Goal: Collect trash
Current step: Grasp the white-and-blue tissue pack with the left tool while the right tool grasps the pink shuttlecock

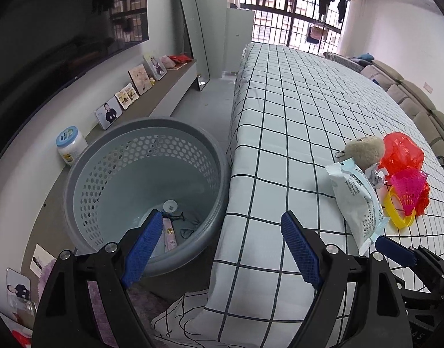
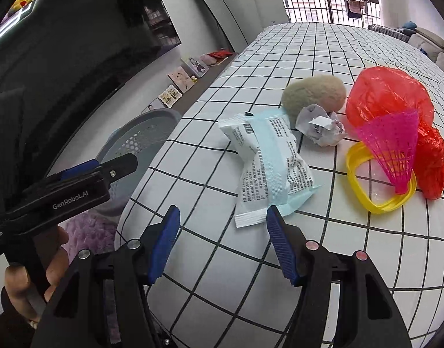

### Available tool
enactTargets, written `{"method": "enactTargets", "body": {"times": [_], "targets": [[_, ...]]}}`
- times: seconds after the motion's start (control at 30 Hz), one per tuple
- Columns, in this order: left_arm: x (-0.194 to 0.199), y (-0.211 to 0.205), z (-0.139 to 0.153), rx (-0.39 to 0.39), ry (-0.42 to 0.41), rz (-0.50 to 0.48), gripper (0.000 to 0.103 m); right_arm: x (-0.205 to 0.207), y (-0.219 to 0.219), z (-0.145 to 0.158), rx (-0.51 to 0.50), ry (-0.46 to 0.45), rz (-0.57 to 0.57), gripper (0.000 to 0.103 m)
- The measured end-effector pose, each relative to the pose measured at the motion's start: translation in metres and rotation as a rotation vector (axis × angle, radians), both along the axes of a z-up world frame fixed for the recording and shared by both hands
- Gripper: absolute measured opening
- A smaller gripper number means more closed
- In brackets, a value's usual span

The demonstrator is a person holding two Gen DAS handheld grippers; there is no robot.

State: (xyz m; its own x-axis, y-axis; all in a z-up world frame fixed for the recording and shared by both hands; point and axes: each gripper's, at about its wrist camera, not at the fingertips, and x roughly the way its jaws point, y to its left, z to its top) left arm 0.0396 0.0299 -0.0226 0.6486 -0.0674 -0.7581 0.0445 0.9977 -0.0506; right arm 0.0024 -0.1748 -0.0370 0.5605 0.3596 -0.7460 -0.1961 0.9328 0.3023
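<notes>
You see a matt perforated plastic basket (image 1: 112, 174) beside checked cloth bedding (image 1: 294, 116). Glossy wrapper (image 2: 268, 159), crumpled paper (image 2: 320, 127), crinkly red plastic bag (image 2: 387, 95).

A white and pale-blue wrapper (image 2: 269, 163) lay flat on the checked bed (image 2: 280, 261). Crumpled paper (image 2: 320, 129) sat just behind it. The grey basket (image 1: 146, 185) stood beside the bed.

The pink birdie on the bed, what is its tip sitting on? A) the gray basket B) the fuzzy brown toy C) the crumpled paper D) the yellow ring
D: the pink shuttlecock rests its narrow end on the yellow ring, apart from the toy, basket and paper.
</notes>
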Motion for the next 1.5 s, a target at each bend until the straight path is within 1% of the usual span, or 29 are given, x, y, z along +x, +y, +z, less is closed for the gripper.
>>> {"method": "enactTargets", "body": {"times": [0.13, 0.3, 0.43, 0.63, 0.83, 0.87, 1.07, 1.27, 1.4, 1.43, 1.47, 1.5], "targets": [[0.000, -0.001, 0.000, -0.003, 0.004, -0.001, 0.082, -0.005, -0.004, 0.008, -0.020, -0.019, -0.012, 0.060], [-0.002, -0.017, -0.002, 0.006, 0.011, -0.032, 0.082, -0.014, -0.033, 0.017, -0.055, -0.043, -0.098, 0.060], [-0.004, -0.040, -0.002, 0.009, 0.014, -0.080, 0.082, -0.021, -0.065, 0.020, -0.081, -0.058, -0.175, 0.060], [0.000, -0.087, 0.000, 0.017, 0.017, -0.165, 0.082, -0.032, -0.110, 0.021, -0.113, -0.078, -0.285, 0.060], [0.012, -0.125, 0.003, 0.007, 0.001, -0.191, 0.082, -0.041, -0.141, 0.019, -0.103, -0.084, -0.345, 0.060], [0.014, -0.128, 0.002, 0.006, 0.003, -0.190, 0.084, -0.042, -0.145, 0.018, -0.100, -0.082, -0.351, 0.060], [0.028, -0.148, -0.008, -0.007, 0.037, -0.192, 0.085, -0.043, -0.157, 0.014, -0.077, -0.078, -0.371, 0.060], [0.040, -0.155, -0.021, 0.015, 0.074, -0.166, 0.085, -0.041, -0.158, 0.010, -0.061, -0.070, -0.369, 0.060], [0.042, -0.154, -0.025, 0.042, 0.072, -0.164, 0.085, -0.039, -0.156, 0.008, -0.054, -0.065, -0.361, 0.060], [0.041, -0.153, -0.025, 0.044, 0.068, -0.166, 0.084, -0.039, -0.155, 0.008, -0.052, -0.064, -0.359, 0.060], [0.041, -0.152, -0.025, 0.045, 0.064, -0.167, 0.081, -0.038, -0.154, 0.007, -0.052, -0.064, -0.358, 0.060], [0.040, -0.152, -0.025, 0.045, 0.063, -0.170, 0.072, -0.038, -0.153, 0.007, -0.052, -0.064, -0.356, 0.060]]}}
